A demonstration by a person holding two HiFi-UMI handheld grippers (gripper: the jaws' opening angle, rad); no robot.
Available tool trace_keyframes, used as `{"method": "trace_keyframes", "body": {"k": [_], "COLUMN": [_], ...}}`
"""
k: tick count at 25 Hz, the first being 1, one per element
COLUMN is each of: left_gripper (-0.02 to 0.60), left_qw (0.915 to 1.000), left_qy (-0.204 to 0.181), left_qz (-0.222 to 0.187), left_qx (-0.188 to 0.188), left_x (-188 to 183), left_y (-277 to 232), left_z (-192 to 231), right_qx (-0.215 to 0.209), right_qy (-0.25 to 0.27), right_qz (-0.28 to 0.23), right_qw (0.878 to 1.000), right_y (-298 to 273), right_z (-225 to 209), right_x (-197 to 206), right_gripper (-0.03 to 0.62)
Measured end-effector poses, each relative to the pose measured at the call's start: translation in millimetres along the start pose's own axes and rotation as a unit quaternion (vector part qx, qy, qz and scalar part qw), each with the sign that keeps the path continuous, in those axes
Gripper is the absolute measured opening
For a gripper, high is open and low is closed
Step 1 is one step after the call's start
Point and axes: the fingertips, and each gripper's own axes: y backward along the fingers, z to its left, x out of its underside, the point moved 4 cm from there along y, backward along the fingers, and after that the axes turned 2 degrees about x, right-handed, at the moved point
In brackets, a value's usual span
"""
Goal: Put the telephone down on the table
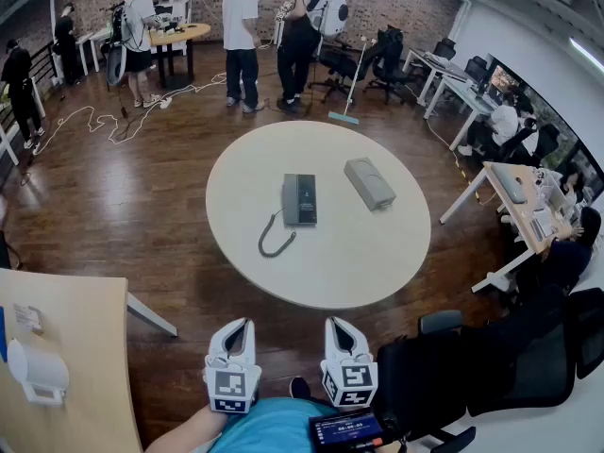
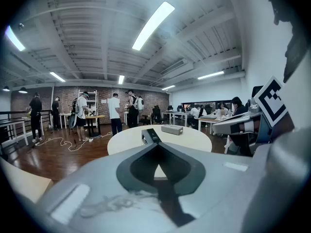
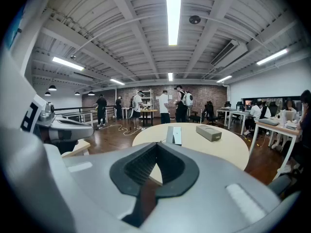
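The grey telephone (image 1: 299,199) lies flat near the middle of the round white table (image 1: 349,267), its coiled cord (image 1: 276,241) trailing toward me. It also shows in the left gripper view as the telephone (image 2: 151,135) and in the right gripper view as the telephone (image 3: 175,135). Both grippers hang low in front of my body, well short of the table's near edge. My left gripper (image 1: 235,328) (image 2: 155,144) is shut with nothing in it. My right gripper (image 1: 343,327) (image 3: 156,144) is shut and empty too.
A grey box (image 1: 370,183) lies right of the phone. A wooden desk (image 1: 66,366) with a white device (image 1: 38,371) sits at my near left, black office chairs (image 1: 472,366) at my near right. People (image 1: 242,36) stand at the back. A white cable (image 1: 104,121) lies on the floor.
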Motion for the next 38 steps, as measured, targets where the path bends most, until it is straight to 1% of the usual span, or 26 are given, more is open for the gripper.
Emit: {"method": "trace_keyframes", "body": {"k": [4,9,12,17,21,25,29,34,38], "left_gripper": [0.012,0.012,0.012,0.012,0.012,0.012,0.012,0.012,0.012], "left_qw": [0.9998,0.9994,0.9993,0.9995,0.9995,0.9990,0.9988,0.9980,0.9975], "left_qy": [-0.005,-0.007,-0.012,0.004,0.002,0.001,-0.004,-0.009,-0.016], "left_qz": [-0.018,-0.031,-0.034,-0.030,-0.029,-0.027,-0.015,-0.014,-0.009], "left_qx": [0.004,0.012,0.013,0.000,-0.012,-0.034,-0.047,-0.062,-0.068], "left_x": [-15.0,-18.6,-18.9,-12.9,-13.3,-16.0,-17.3,-42.3,-54.8], "left_y": [5.5,16.0,18.3,17.5,5.4,-18.3,-51.4,-111.3,-160.7], "left_z": [16.2,31.3,41.6,57.9,70.1,83.1,90.7,84.7,77.9], "right_qx": [0.009,0.025,0.032,0.020,0.009,-0.010,-0.032,-0.048,-0.067], "right_qy": [0.007,0.014,0.017,0.023,0.020,0.016,0.015,0.011,0.011], "right_qz": [-0.009,-0.019,-0.017,-0.003,-0.008,-0.011,-0.018,-0.026,-0.030], "right_qw": [1.000,0.999,0.999,1.000,1.000,1.000,0.999,0.998,0.997], "right_y": [-1.8,0.6,0.3,-15.2,-42.2,-82.2,-124.8,-174.1,-208.8], "right_z": [12.1,22.4,25.8,38.3,38.6,32.1,23.5,-20.7,-55.6], "right_x": [-14.2,-27.5,-31.2,-28.3,-32.0,-34.0,-38.8,-59.0,-69.5], "right_gripper": [-0.009,-0.009,-0.009,-0.009,-0.009,-0.009,-0.009,-0.009,-0.009]}}
